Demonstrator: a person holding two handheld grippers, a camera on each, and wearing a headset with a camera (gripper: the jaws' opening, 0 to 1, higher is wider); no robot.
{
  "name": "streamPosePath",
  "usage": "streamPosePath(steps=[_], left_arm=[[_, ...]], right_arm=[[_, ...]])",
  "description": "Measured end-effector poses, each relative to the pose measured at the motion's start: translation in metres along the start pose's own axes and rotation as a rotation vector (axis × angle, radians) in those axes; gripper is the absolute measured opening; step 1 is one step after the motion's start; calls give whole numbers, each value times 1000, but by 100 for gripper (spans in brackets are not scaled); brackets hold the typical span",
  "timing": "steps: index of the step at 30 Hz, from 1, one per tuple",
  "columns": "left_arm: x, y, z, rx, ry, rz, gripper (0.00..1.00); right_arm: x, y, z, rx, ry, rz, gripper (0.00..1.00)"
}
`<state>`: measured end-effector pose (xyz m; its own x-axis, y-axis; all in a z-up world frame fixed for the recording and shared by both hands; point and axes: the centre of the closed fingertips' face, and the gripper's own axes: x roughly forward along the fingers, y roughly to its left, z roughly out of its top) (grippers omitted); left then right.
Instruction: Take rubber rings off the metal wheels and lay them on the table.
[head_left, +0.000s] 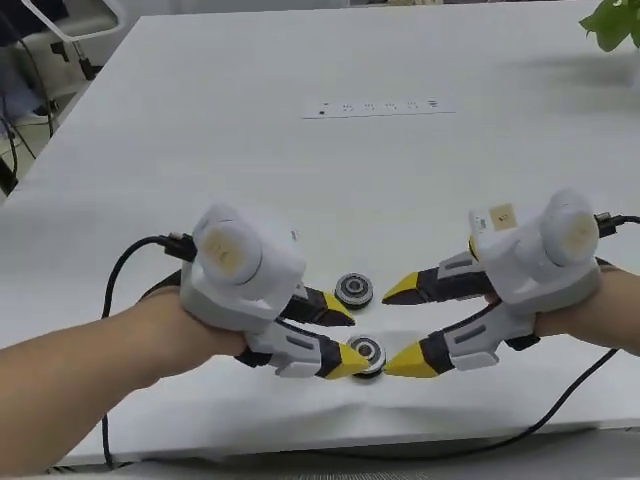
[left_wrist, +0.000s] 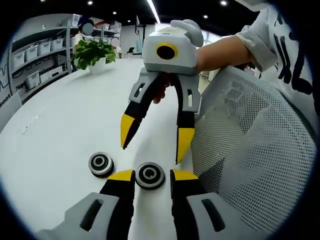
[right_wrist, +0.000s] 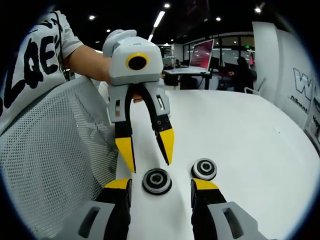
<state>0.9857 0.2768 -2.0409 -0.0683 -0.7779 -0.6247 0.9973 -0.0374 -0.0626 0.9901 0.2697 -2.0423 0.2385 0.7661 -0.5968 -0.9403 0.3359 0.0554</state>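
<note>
Metal wheel (head_left: 367, 352) is bracketed by the open, empty jaws of the left hand-held gripper (head_left: 348, 338) and right hand-held gripper (head_left: 395, 328), apparently so its rubber ring (right_wrist: 145, 181) can be gripped.

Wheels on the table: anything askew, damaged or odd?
Nothing stands out. The near wheel lies flat on the table between the tips of the open left gripper and right gripper; the far wheel lies flat, apart. Dark rings look seated on both.
</note>
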Motion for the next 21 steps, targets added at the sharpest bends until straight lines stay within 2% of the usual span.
streamPosePath(steps=[7, 14, 21], left_arm=[[7, -1, -7, 1, 28, -9, 18], [13, 4, -10, -22, 33, 18, 13], [15, 1, -10, 29, 33, 30, 10]], right_arm=[[7, 7, -7, -2, 18, 22, 46], [8, 7, -13, 4, 31, 20, 46], [11, 6, -15, 10, 32, 14, 45]])
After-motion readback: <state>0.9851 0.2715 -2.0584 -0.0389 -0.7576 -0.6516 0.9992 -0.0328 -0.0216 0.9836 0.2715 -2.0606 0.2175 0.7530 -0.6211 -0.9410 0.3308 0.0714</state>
